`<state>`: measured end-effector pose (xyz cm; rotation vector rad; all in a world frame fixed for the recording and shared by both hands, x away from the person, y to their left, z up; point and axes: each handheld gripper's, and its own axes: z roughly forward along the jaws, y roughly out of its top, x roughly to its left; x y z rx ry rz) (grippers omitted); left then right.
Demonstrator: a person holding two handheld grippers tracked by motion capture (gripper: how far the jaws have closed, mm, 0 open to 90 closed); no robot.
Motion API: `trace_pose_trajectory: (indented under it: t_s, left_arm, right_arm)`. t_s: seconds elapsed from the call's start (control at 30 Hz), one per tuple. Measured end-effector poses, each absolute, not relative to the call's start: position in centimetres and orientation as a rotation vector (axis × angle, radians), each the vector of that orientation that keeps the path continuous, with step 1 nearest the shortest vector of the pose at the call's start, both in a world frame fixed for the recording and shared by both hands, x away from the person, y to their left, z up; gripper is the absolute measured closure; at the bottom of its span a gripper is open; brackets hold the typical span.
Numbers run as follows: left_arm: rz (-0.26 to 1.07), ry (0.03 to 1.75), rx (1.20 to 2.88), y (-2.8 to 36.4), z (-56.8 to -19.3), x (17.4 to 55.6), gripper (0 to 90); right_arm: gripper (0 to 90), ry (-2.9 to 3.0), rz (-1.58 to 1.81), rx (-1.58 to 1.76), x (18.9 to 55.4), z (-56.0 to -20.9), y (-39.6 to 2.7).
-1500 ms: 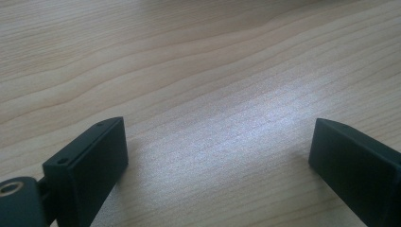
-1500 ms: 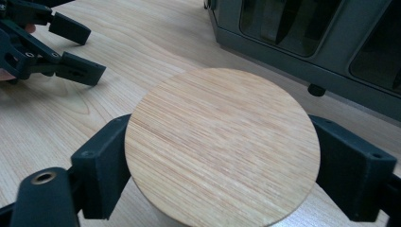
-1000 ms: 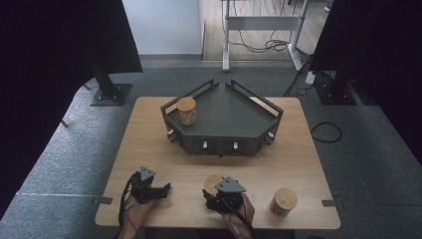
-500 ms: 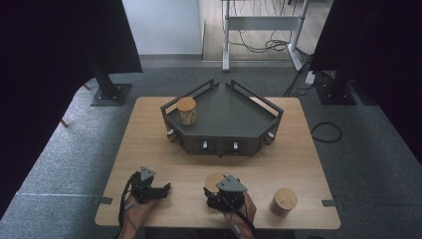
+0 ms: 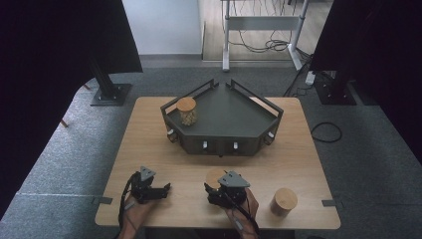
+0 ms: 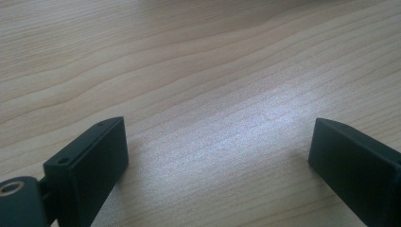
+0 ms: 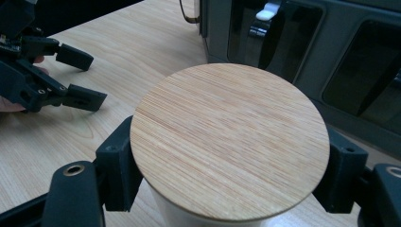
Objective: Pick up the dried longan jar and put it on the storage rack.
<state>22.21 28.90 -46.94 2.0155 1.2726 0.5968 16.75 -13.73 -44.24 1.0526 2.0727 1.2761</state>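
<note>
gripping a white jar with a round bamboo lid [image 7: 230,140], the right tool [image 5: 225,189] sits near the front edge of the light wooden tabletop [image 5: 149,149], held by the person's right hand [image 5: 244,209]. in the right gripper view both black jaws press against the jar's sides just under the lid, so it's clamped on it, jar upright. in the high view that jar [image 5: 215,175] pokes out just ahead of the tool, between the front edge and the dark grey angular tray with raised rails [image 5: 234,112] that takes up the far middle of the tabletop.

left tool [image 5: 152,188] is down at the front left, well apart from the jar, its jaws spread wide with just bare wood grain between them in the left gripper view. you can also spot it in the right gripper view [image 7: 71,75], jaws apart.

other stuff: a second bamboo-lidded jar with something pale inside [image 5: 187,110] stands in the tray's left corner, and a third jar with a wooden lid [image 5: 284,200] sits on the tabletop near the front right, just beside the right hand but not touching it.
</note>
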Motion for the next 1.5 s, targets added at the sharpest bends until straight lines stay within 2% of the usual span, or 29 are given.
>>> trace_pose_trajectory:
  t_s: [1.5]
  left_arm:
    - [0.592,1.269,2.020,28.9,-46.9,22.2,4.4]
  right_arm:
    - [25.1,2.099,1.354,1.033,19.0,-39.5,-14.8]
